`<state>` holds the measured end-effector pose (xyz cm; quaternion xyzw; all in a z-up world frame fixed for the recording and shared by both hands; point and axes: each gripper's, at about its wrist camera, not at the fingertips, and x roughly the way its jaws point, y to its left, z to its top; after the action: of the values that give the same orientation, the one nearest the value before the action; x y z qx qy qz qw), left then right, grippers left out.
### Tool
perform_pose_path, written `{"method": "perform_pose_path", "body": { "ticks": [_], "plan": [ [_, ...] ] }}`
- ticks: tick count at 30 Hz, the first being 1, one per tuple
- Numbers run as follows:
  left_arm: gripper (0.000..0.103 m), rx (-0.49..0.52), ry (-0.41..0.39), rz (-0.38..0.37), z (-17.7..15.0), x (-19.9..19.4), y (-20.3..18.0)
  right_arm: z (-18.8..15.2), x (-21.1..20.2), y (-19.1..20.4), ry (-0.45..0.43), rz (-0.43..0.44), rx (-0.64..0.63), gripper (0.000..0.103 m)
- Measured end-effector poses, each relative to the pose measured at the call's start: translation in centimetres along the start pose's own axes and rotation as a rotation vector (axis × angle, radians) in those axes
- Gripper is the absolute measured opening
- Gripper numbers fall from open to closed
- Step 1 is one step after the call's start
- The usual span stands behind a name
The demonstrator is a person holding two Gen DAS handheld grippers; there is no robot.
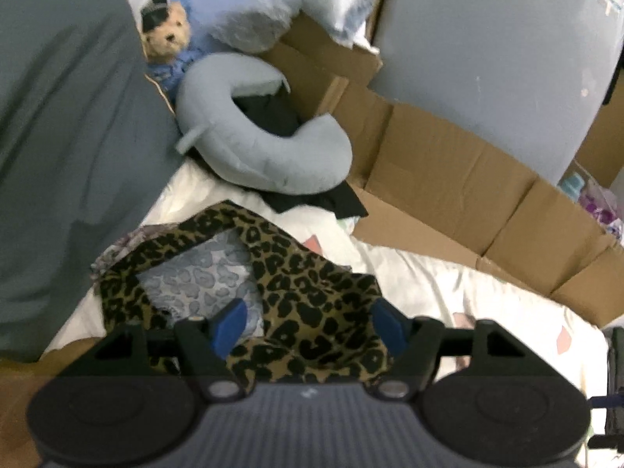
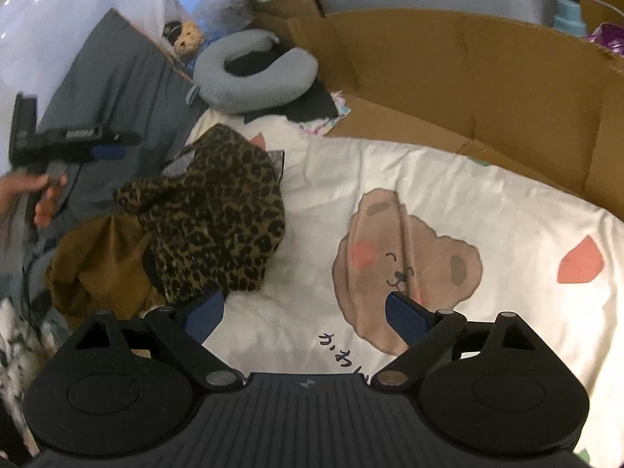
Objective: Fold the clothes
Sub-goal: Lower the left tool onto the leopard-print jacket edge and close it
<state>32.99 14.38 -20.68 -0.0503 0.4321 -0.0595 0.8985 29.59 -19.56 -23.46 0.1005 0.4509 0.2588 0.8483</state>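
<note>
Leopard-print cloth (image 2: 218, 210) lies crumpled in a heap at the left of a cream bedsheet (image 2: 448, 179), its pale grey inner face (image 1: 195, 277) showing through an opening. A brown garment (image 2: 97, 261) bunches against its near left side. The left gripper (image 1: 308, 327) hangs right over the heap, blue pads wide apart and gripping nothing. The right gripper (image 2: 300, 308) is spread wide over bare sheet just right of the heap, by a printed brown bear (image 2: 405, 257). To the right the sheet lies flat and open. Creased cardboard (image 2: 468, 78) walls the far edge. A soft grey neck pillow (image 2: 253, 74) curls at the far left beside a teddy bear (image 2: 187, 37).
</note>
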Motion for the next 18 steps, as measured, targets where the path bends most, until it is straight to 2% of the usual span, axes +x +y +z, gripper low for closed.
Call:
{"method": "perform_pose_path", "body": {
  "ticks": [6, 10, 11, 12, 13, 18],
  "plan": [
    [0.073, -0.012, 0.033, -0.004, 0.8, 3.2, 1.5, -1.9, 3.1, -0.7, -0.013, 0.049, 0.002, 0.092],
    [0.070, -0.035, 0.047, -0.025, 1.4, 4.9, 2.2, -2.9, 4.3, -1.3, -0.014, 0.049, 0.033, 0.090],
    [0.068, -0.037, 0.055, -0.034, 1.5, 5.4, 2.3, -3.1, 4.5, -1.5, -0.010, 0.048, 0.041, 0.090],
    [0.062, -0.039, 0.063, -0.043, 1.7, 5.8, 2.4, -3.4, 4.7, -1.5, -0.007, 0.046, 0.045, 0.090],
    [0.058, -0.054, 0.074, -0.050, 1.7, 6.3, 2.7, -3.6, 4.9, -1.6, -0.004, 0.043, 0.046, 0.090],
    [0.058, -0.131, 0.119, -0.060, 1.8, 8.8, 3.8, -4.2, 6.2, -1.7, 0.013, 0.044, 0.059, 0.090]
  ]
}}
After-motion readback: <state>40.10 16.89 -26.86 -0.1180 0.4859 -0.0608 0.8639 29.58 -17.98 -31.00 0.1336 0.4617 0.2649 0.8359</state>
